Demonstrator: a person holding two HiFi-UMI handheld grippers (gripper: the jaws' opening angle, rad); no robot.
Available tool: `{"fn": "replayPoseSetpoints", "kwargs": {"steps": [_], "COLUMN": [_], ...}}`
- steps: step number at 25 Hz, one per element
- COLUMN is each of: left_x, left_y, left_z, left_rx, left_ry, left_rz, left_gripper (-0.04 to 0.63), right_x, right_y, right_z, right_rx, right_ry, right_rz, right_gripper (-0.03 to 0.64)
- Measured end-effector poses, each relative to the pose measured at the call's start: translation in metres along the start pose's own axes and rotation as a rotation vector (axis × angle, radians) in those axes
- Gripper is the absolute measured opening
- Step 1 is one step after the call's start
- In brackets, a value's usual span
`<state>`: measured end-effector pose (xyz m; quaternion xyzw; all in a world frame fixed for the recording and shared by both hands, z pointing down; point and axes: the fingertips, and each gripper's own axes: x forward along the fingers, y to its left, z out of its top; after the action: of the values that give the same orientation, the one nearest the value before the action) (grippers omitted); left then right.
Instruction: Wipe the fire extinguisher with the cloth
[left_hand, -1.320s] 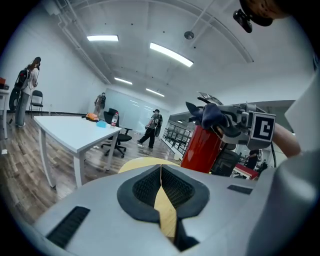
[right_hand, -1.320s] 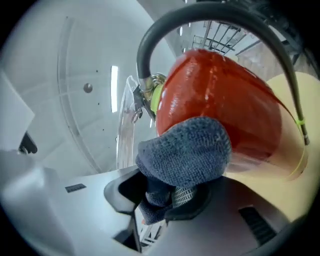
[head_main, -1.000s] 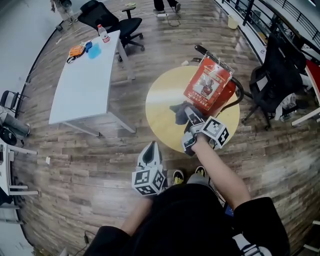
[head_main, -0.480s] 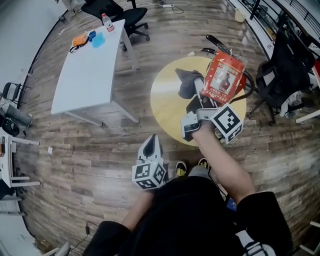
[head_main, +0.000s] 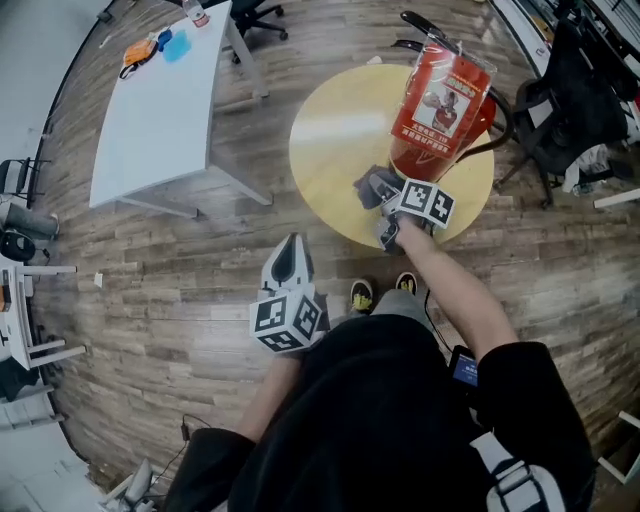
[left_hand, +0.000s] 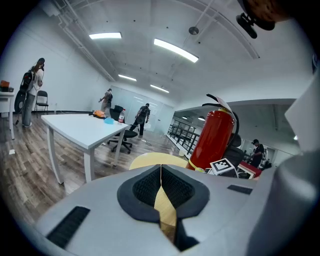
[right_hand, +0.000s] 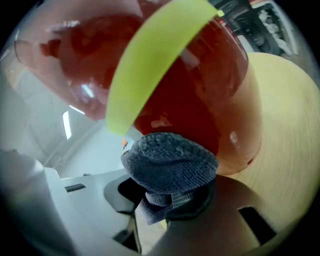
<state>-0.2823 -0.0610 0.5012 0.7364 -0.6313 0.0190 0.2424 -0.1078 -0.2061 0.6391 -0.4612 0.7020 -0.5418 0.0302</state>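
Observation:
A red fire extinguisher (head_main: 440, 110) stands upright on the round yellow table (head_main: 330, 150), with a black handle and hose at its top. My right gripper (head_main: 385, 195) is shut on a grey cloth (head_main: 378, 186) and holds it against the extinguisher's lower body. In the right gripper view the cloth (right_hand: 170, 165) bunches between the jaws, right against the red cylinder (right_hand: 200, 95) with its yellow band. My left gripper (head_main: 290, 262) hangs low over the floor, away from the table, its jaws together with nothing between them. In the left gripper view the extinguisher (left_hand: 212, 140) rises ahead.
A long white table (head_main: 160, 100) stands to the left with small items at its far end. Black office chairs (head_main: 560, 100) sit to the right of the round table. The floor is wood plank. Several people stand far off in the left gripper view.
My right gripper has carried the cloth down from the extinguisher's upper side to its lower body. The left gripper has stayed low near the floor.

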Motion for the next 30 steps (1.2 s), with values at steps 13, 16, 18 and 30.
{"fn": "replayPoseSetpoints", "kwargs": {"steps": [13,16,18,30], "left_x": [0.034,0.039,0.039,0.037], "left_y": [-0.047,-0.059,-0.065,-0.078], "left_z": [-0.011,-0.012,-0.013,-0.014], "left_rx": [0.007,0.014,0.013,0.008], "left_ry": [0.030,0.029,0.030,0.032], "left_rz": [-0.134,-0.155,-0.163,-0.178], "left_gripper": [0.023,0.023,0.023,0.023], "right_x": [-0.124,-0.157,-0.180,-0.106], "right_y": [0.072,0.103,0.114,-0.025], "right_z": [0.041,0.069,0.093,0.034], "right_rx": [-0.653,-0.796,-0.928,-0.979], "right_ry": [0.463,0.454,0.446,0.642], "right_rz": [0.062,0.086,0.056,-0.247], "right_gripper": [0.115,0.115,0.115,0.115]}}
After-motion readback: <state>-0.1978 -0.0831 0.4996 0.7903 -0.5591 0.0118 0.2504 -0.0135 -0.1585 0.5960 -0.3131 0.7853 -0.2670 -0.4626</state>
